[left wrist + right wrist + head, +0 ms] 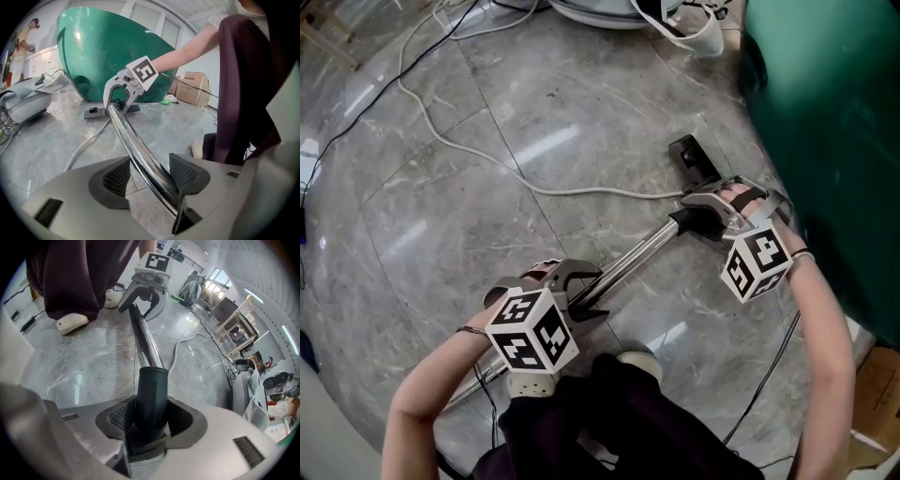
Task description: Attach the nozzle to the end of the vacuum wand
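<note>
1. vacuum wand point(633, 258): chrome tube running diagonally over the grey marble floor point(441, 234). its near end passes under the person's left forearm and its far end points up-right. a pale shoe point(637, 361) sits close to its near part.
2. left tool point(581, 295): clenched on the wand's near stretch. the tube lies hard against one pad, and a sliver of floor shows beside the base of the other.
3. right tool point(708, 217): clamped on the dark neck of the nozzle point(694, 159) at the wand's far end, with both pads pressing the neck's sides.
4. nozzle position: the chrome tube enters the open mouth of the neck, but how deep it is seated can't be told. the black head lies just beyond the right tool, low on the floor.
5. white cable point(487, 159): curves across the floor from the upper left and runs in toward the nozzle end, passing beside the right tool.
6. green shell point(834, 141): large and rounded, standing on the floor at the right, just past the nozzle head.
7. thin black cable point(384, 84): runs along the far left of the floor, well apart from the wand.
8. grey-white machine body point(600, 11): at the far edge of the floor, with the cables leading up toward it.
</note>
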{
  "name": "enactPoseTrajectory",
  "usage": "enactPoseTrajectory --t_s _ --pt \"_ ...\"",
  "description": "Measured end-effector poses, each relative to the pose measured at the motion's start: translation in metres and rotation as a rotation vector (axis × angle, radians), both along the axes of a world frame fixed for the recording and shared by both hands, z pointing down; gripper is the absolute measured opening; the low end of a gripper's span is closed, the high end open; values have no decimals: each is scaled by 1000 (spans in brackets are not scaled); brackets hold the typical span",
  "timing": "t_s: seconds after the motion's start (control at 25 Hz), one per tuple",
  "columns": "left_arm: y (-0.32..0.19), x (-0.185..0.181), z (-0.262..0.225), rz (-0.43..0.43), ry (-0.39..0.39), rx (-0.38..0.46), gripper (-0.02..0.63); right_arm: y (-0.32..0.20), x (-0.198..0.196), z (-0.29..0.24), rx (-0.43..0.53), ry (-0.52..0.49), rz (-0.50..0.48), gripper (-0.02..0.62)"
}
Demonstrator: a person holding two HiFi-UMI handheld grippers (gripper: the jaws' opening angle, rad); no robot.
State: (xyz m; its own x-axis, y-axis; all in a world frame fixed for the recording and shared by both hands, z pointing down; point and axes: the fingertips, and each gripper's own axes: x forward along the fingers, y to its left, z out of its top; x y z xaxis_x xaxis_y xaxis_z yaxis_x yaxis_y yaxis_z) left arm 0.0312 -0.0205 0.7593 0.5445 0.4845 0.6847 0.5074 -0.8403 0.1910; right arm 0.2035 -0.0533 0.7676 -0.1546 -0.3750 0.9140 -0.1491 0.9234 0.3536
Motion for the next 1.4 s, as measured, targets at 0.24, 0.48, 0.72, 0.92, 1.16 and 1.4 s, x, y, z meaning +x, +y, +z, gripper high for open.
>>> enactPoseTrajectory --t_s 0.24,0.48,0.72,0.92,1.16,1.4 --pt "1 -1 1 9 -7 3 261 -3 1 2 -6 68 -100 195" --pt "1 -1 1 16 -17 -2 261 -6 3 3 -24 133 -179 195" --pt "0 -1 2 14 -23 -9 261 -8 5 4 -35 212 -192 194" --pt "0 0 3 17 -30 -1 262 -11 2 6 -36 253 -217 193" --pt "-1 0 5 0 -41 7 264 -13 -4 6 -34 324 -275 193" --pt "-3 1 8 -28 -37 26 262 -14 -12 9 -39 346 -258 192"
